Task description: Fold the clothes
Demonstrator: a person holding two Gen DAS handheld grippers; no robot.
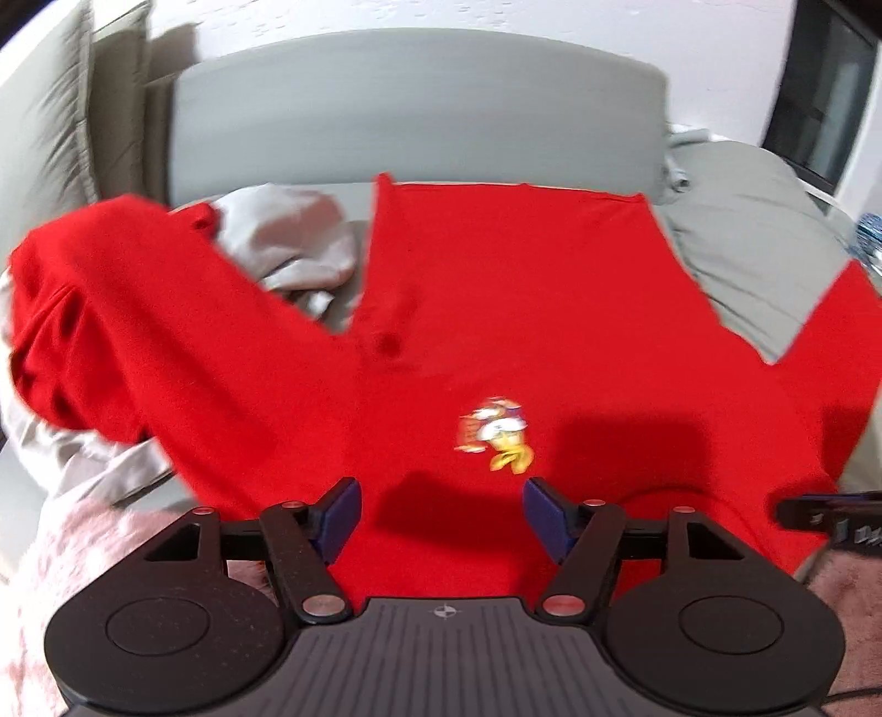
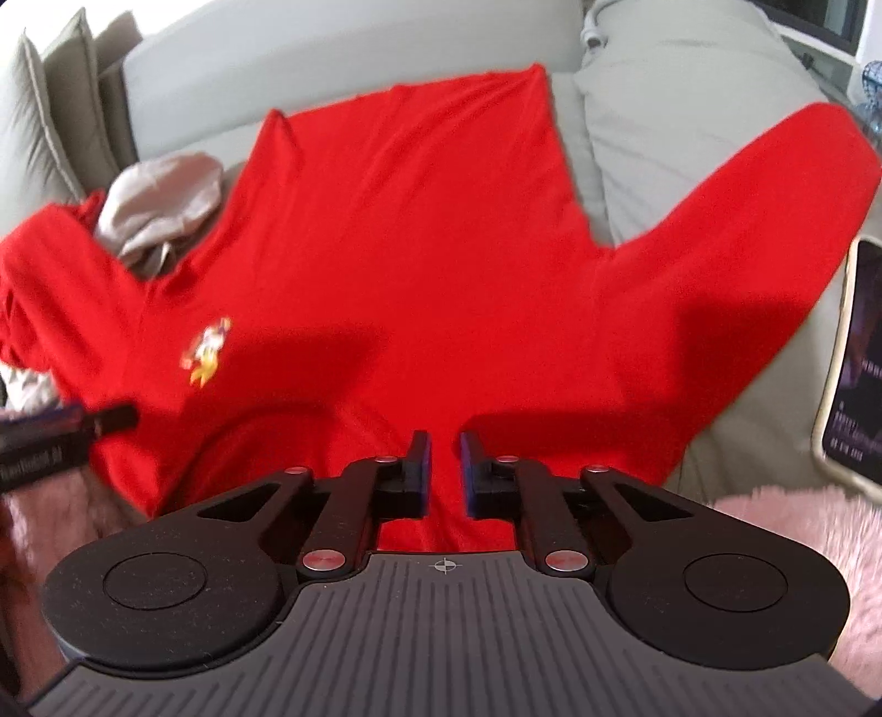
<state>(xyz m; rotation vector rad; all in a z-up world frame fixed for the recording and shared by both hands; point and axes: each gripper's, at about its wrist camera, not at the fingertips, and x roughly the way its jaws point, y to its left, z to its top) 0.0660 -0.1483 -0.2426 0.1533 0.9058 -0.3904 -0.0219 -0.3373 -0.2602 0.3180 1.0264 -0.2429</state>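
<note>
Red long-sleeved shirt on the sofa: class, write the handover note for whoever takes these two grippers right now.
Left gripper: jaws wide open, nothing between them, hovering over the near edge of the red shirt.
Right gripper: jaws narrowly apart, empty, above the same near edge.
Shirt: spread front up on the grey sofa, cartoon print showing. One sleeve lies flat over the cushion; the other sleeve is bunched over a grey garment.
Done: body laid out.
Left: no fold made yet; straighten the bunched sleeve, then probably fold sleeves in and the body over.

Grey sofa [image 1: 419, 116] with cushions, white wall [image 1: 496, 27], dark window [image 1: 827, 94].
</note>
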